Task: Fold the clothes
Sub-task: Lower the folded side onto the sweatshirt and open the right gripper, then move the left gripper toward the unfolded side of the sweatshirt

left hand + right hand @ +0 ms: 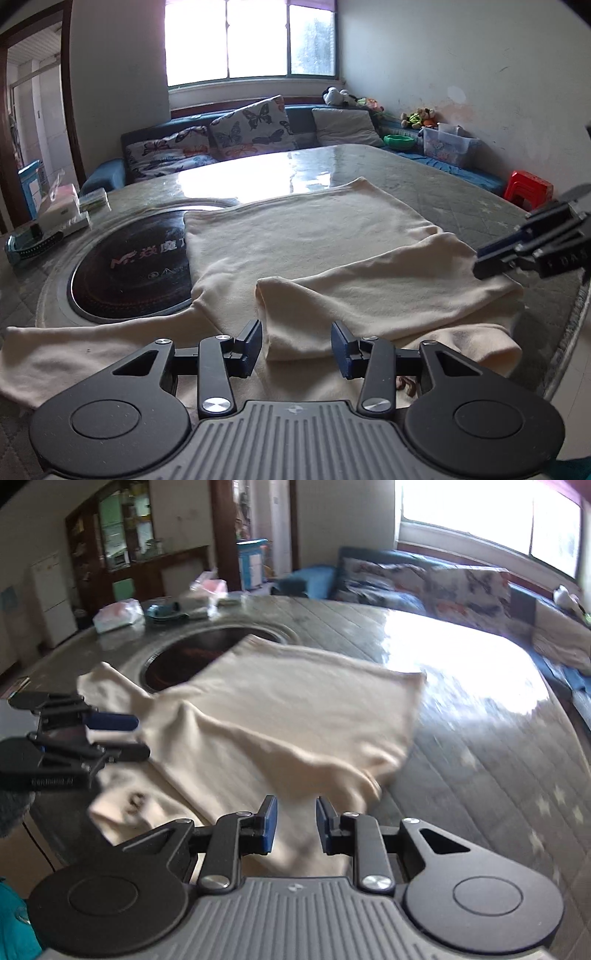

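Note:
A cream long-sleeved garment (306, 240) lies spread on the round table (424, 166). One sleeve (369, 291) is folded across the body; the other sleeve (74, 354) trails off to the left. My left gripper (297, 345) is open, its jaws either side of the folded sleeve's cuff end without touching it. My right gripper (295, 825) is open and empty over the near edge of the garment (280, 716). It also shows at the right edge of the left wrist view (491, 260), beside the garment's right shoulder. The left gripper shows in the right wrist view (142, 736).
A black induction hob (129, 273) is set in the table, partly under the garment. Tissue packs and small boxes (62, 214) sit at the far left. A sofa with butterfly cushions (243, 129), a plastic box (447, 146) and a red stool (528, 188) stand beyond.

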The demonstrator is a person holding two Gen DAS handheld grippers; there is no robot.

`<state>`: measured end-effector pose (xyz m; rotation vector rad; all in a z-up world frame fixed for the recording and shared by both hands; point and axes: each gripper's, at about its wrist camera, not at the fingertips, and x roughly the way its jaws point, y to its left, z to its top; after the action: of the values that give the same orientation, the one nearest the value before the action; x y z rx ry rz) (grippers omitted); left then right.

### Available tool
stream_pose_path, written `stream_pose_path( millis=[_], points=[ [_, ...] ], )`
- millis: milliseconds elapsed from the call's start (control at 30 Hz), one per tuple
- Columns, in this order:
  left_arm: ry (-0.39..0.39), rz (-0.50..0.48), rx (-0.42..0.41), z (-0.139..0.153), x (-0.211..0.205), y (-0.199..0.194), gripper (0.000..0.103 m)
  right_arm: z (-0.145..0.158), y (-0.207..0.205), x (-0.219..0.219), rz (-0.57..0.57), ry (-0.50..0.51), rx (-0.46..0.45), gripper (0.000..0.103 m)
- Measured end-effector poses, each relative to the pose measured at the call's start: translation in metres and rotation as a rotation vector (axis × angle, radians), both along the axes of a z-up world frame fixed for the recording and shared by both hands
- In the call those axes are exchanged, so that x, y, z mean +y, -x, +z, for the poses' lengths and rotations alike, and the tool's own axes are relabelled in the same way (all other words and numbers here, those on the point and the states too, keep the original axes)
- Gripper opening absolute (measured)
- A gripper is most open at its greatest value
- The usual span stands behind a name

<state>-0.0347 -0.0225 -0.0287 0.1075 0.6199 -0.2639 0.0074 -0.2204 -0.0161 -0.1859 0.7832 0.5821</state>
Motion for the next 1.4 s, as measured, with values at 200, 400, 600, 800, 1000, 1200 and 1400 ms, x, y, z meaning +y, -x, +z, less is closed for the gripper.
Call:
stream_pose_path(
  millis=[200, 400, 600, 800, 1000, 1200, 1400],
  points=[
    [-0.02, 0.012, 0.009, -0.005, -0.004, -0.005, 0.026, -0.017, 0.003, -0.011, 0.006, 0.002, 0.013, 0.023],
    [-0.031, 0.026, -0.01, 0.005, -0.001, 0.003, 0.003, -0.005, -0.002, -0.009, 0.032, 0.007, -0.012, 0.022],
    [-0.04, 0.06, 0.005, 0.006, 0.007, 0.005, 0.002, 0.0, -0.025, -0.003, 0.021, -0.013, -0.051, 0.023],
    [-0.046, 0.083, 0.02, 0.008, 0.015, 0.009, 0.004, -0.01, -0.035, 0.004, 0.029, 0.019, -0.044, 0.023],
    [-0.006, 0.027, -0.016, 0.018, 0.001, 0.004, 0.009, -0.001, -0.037, 0.02, 0.077, 0.023, -0.063, 0.023],
    [-0.018, 0.01, 0.037, 0.001, -0.006, -0.002, 0.013, -0.002, -0.043, 0.057, 0.161, 0.023, -0.063, 0.023],
    [0.003, 0.038, 0.024, 0.003, 0.01, 0.009, 0.034, -0.005, -0.047, 0.098, 0.25, 0.016, -0.056, 0.023]
  ],
)
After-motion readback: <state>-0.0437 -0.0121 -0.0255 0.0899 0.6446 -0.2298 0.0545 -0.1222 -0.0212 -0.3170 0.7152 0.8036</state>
